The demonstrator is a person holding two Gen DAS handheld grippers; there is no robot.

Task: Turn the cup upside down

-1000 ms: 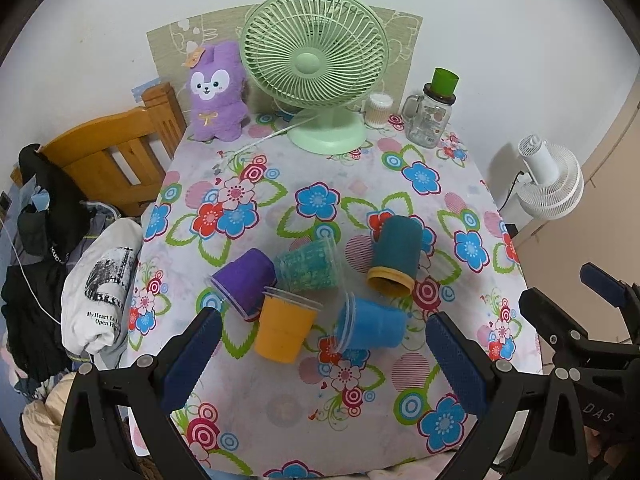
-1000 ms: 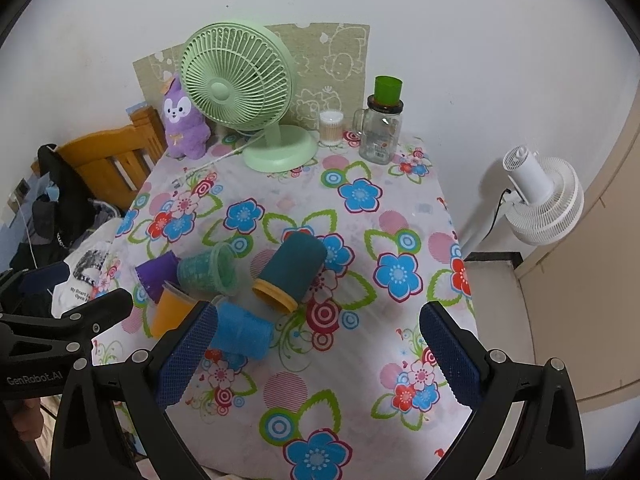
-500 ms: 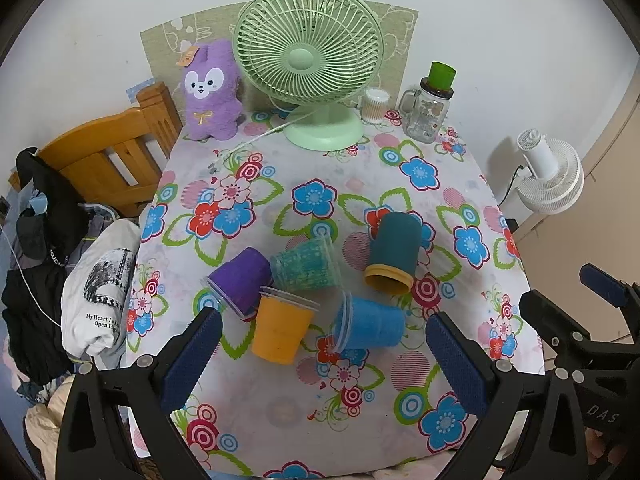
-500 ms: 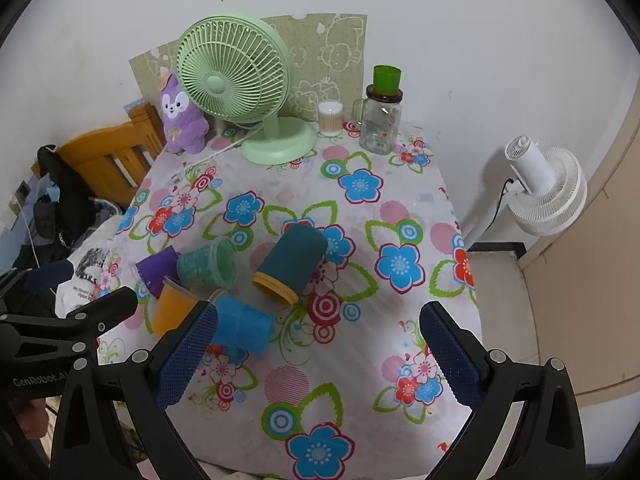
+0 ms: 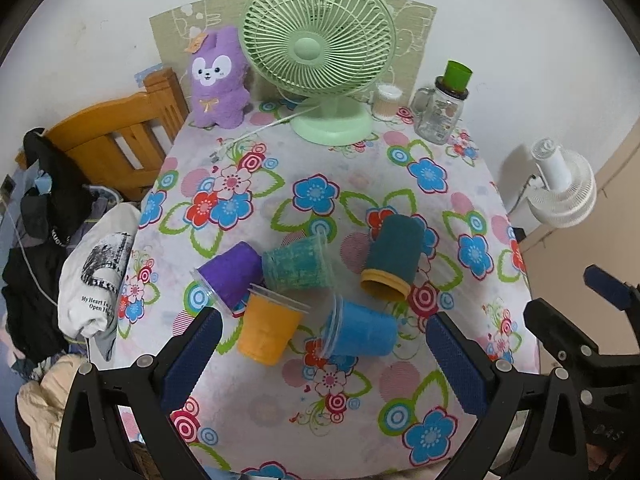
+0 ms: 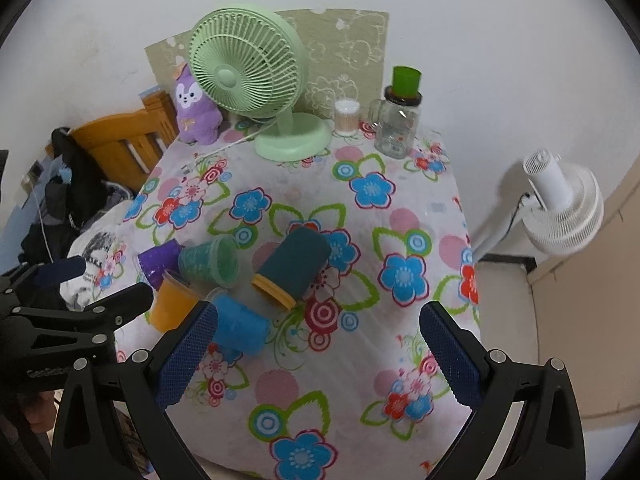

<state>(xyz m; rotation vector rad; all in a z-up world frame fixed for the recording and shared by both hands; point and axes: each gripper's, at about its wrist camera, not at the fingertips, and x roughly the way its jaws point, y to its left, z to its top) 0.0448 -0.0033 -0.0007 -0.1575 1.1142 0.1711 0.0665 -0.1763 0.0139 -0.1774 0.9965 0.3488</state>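
Observation:
Several cups lie on their sides in a cluster on the flowered tablecloth (image 5: 320,168): a purple cup (image 5: 230,274), a green cup (image 5: 298,264), an orange cup (image 5: 268,330), a blue cup (image 5: 360,334) and a dark teal cup with a yellow rim (image 5: 394,258). They also show in the right wrist view: purple (image 6: 160,262), green (image 6: 208,262), orange (image 6: 172,306), blue (image 6: 240,328), teal (image 6: 296,266). My left gripper (image 5: 324,360) is open and empty, above the near table edge. My right gripper (image 6: 318,354) is open and empty, to its right.
A green desk fan (image 5: 320,52), a purple plush toy (image 5: 218,76), a small jar (image 5: 386,100) and a glass jar with a green lid (image 5: 442,110) stand at the back. A wooden chair (image 5: 116,144) with clothes is left. A white fan (image 5: 560,184) stands right.
Both grippers have moved slightly closer to the table and tilted down a little. The cups have not moved.

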